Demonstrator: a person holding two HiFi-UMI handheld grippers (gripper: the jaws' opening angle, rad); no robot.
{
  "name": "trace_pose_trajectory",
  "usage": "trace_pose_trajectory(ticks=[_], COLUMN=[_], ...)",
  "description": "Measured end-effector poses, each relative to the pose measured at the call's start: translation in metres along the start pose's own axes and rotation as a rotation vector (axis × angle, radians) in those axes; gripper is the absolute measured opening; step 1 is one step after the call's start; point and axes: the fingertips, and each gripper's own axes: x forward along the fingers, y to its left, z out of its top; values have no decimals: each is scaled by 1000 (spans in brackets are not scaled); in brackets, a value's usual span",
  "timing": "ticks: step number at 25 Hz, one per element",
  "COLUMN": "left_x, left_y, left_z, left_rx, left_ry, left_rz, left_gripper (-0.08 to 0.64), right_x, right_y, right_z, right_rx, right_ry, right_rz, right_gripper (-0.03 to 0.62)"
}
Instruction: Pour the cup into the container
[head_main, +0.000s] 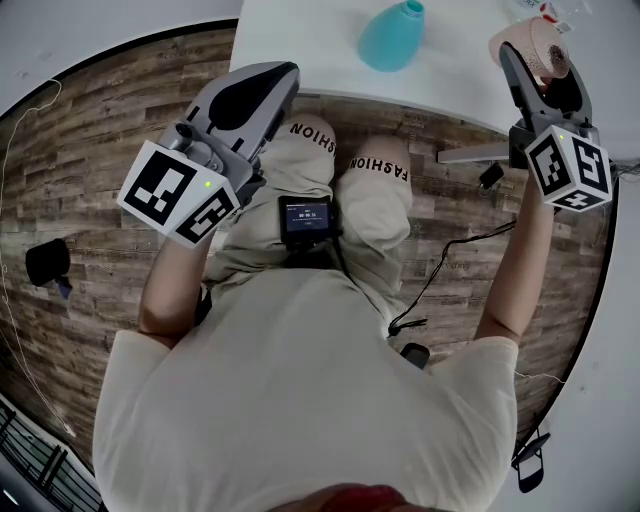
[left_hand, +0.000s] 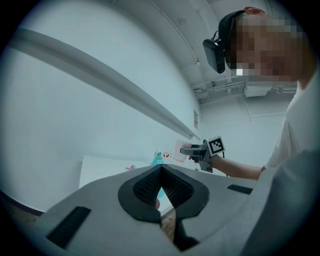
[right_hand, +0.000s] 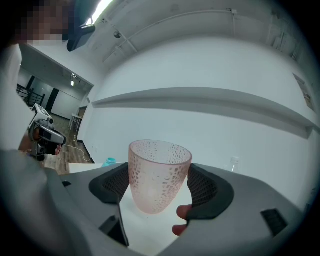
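In the right gripper view a pink dimpled cup (right_hand: 159, 175) stands upright between the jaws, and my right gripper (right_hand: 160, 187) is shut on its sides. In the head view the same cup (head_main: 528, 42) is held by the right gripper (head_main: 545, 68) over the white table's right part. The teal container (head_main: 392, 35), a narrow-necked vessel, stands on the table to the cup's left, apart from it. My left gripper (head_main: 283, 78) hovers over the lap at the table's near edge. Its pads meet at the tips with nothing between them (left_hand: 161, 171). The cup's contents cannot be seen.
The white table (head_main: 300, 40) spans the top of the head view, with wood floor around it. Small bottles (head_main: 545, 8) stand at its far right. A small screen device (head_main: 305, 218) rests on the person's lap. Cables (head_main: 450, 260) lie on the floor at the right.
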Motion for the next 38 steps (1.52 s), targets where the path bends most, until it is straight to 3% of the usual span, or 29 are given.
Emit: trace_pose_trajectory(ticks=[38], left_x=[-2], left_y=[3], left_z=[-8], left_rx=[-5], left_ry=[23], left_rz=[24], left_gripper=[11], right_x=[-1], right_y=[-20], right_z=[-39], right_rx=[65], right_ry=[66], right_rz=[-36], right_gripper=[369])
